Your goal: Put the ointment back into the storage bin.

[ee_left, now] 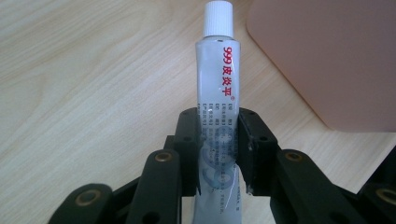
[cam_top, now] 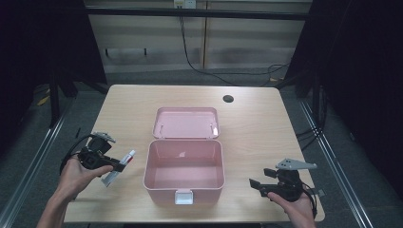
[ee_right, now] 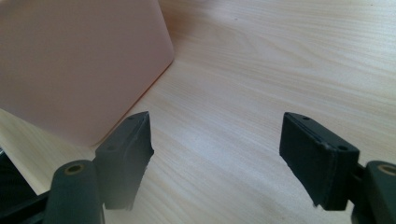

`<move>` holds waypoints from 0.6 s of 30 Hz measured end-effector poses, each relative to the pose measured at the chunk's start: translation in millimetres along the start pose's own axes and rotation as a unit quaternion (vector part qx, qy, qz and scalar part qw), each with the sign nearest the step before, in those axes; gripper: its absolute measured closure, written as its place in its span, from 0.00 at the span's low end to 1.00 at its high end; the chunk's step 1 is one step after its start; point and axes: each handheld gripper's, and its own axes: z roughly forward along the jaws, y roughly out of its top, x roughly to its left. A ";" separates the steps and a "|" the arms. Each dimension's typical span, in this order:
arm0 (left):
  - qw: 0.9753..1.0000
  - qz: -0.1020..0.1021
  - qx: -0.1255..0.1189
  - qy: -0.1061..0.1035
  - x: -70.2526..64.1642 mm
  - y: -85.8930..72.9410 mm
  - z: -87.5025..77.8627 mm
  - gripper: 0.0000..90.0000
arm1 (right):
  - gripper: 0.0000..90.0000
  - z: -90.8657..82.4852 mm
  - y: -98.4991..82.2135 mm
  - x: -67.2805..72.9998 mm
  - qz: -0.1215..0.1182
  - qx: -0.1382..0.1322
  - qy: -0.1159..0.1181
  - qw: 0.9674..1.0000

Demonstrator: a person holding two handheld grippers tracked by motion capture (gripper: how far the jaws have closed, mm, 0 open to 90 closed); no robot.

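Black pads of my left gripper (ee_left: 218,154) were clamped on the lower half of a grey ointment tube (ee_left: 218,98), one pad on each flat side. Its white cap (ee_left: 219,18) pointed away from me toward twelve o'clock in the left gripper view, red lettering running down the body. In the high view my left gripper (cam_top: 119,166) sat at about nine o'clock from the pink box (cam_top: 183,187), with the tube (cam_top: 121,164) angled up toward one o'clock, its cap end nearest the box's left wall but apart from it. My left hand (cam_top: 78,173) wrapped the gripper body from below.

My right gripper (cam_top: 254,184) held nothing; its jaws stood apart over bare wood, the pads (ee_right: 126,154) well separated in the right gripper view. It lay at about four o'clock from the box, pointing toward the box's right wall, my right hand (cam_top: 292,202) beneath it.

Between the two, the box stood open on the wooden tabletop (cam_top: 256,123), interior bare, its lid (cam_top: 186,122) folded back flat toward twelve o'clock and a white latch (cam_top: 184,196) on the front wall at six o'clock.
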 end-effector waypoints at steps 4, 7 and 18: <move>1.000 0.013 -0.010 -0.010 -3.4 0.4 -7.8 0.79 | 0.28 0.1 -0.1 0.1 0.000 0.001 0.000 1.000; 0.999 0.025 -0.016 -0.023 -5.9 0.3 -14.4 0.79 | 0.28 0.1 -0.1 -0.1 0.000 0.001 0.000 1.000; 0.998 0.021 -0.042 -0.048 -14.5 1.6 -34.3 0.79 | 0.28 0.0 -0.3 -0.3 0.002 0.001 0.000 1.000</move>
